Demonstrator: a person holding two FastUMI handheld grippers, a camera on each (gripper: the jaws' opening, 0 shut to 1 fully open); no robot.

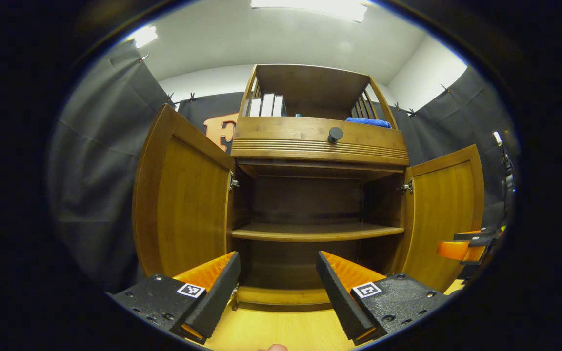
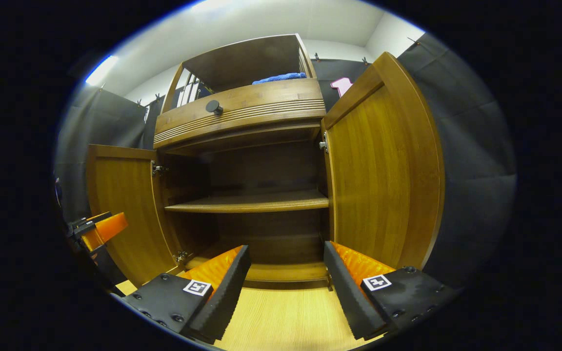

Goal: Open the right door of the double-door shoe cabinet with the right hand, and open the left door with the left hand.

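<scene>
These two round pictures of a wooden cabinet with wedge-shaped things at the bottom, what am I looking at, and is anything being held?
No robot here: a person carries a hand-held gripper in each hand, and each has a camera looking along its two fingers. The left gripper view shows the left gripper, the right gripper view the right gripper; the wedges are their fingers. Both are open and hold nothing. Ahead stands a shoe cabinet with its left door and right door swung open. Inside is a bare shelf. Above are a drawer knob, books and a blue cloth. The other gripper peeks in at each view's edge.
</scene>
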